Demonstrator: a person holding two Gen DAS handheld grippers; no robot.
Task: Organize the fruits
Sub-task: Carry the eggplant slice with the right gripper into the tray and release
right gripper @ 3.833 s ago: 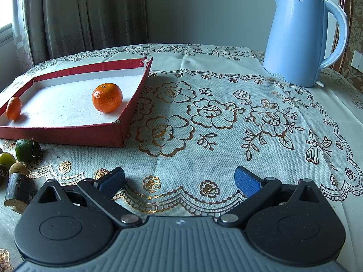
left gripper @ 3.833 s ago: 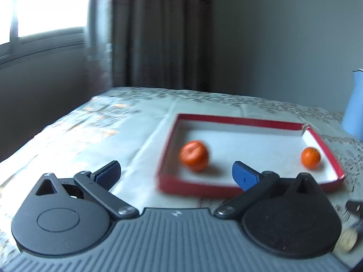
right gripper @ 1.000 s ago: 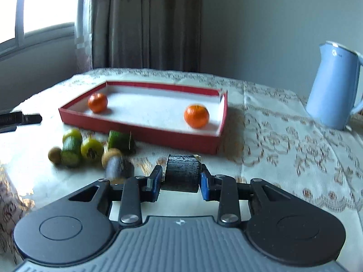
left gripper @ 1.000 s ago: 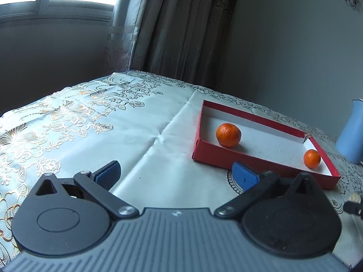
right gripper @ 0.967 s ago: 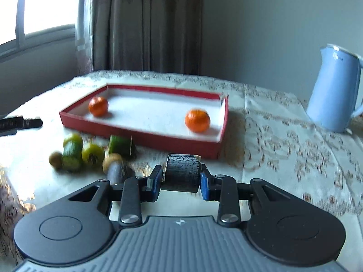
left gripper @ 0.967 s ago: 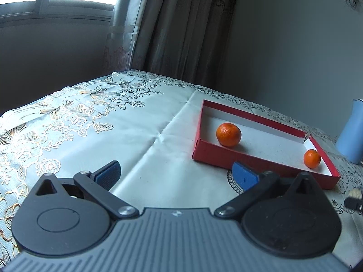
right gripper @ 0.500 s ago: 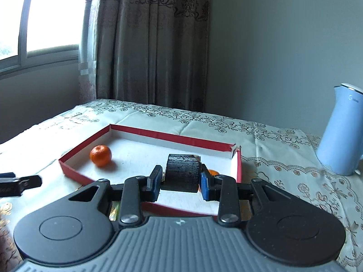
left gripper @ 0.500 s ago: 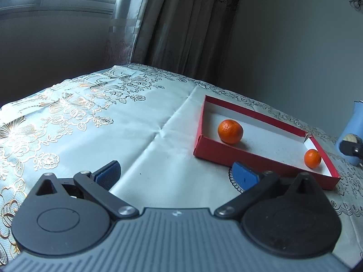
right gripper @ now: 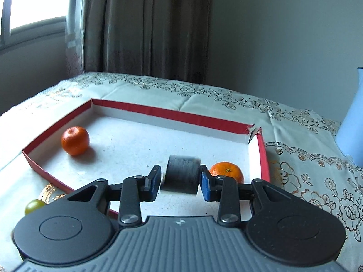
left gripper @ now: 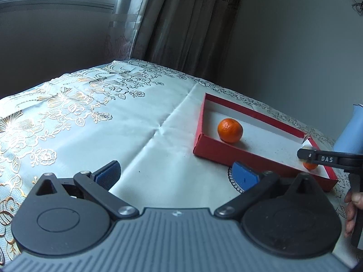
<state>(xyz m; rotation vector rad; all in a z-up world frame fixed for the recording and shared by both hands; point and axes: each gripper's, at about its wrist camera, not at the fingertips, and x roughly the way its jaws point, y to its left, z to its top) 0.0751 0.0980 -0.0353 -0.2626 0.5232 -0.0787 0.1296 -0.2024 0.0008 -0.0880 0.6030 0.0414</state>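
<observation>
A red-walled tray (right gripper: 172, 113) with a white floor holds two oranges, one at the left (right gripper: 75, 140) and one at the right (right gripper: 226, 171). My right gripper (right gripper: 180, 179) is over the tray; its jaws stand slightly apart, and a dark cylindrical piece (right gripper: 180, 174), blurred, sits between them with a gap at the left pad. My left gripper (left gripper: 177, 173) is open and empty above the tablecloth, left of the tray (left gripper: 217, 151). In that view the left orange (left gripper: 230, 130) shows, and the right gripper's finger (left gripper: 326, 157) covers the other orange.
A green fruit (right gripper: 34, 205) lies on the cloth outside the tray's near left corner. A blue kettle (right gripper: 351, 122) stands at the right, also seen in the left wrist view (left gripper: 350, 133). Curtain and window are behind the table.
My right gripper has carried the dark piece forward over the tray and its jaws have parted a little around it. The left gripper has barely moved.
</observation>
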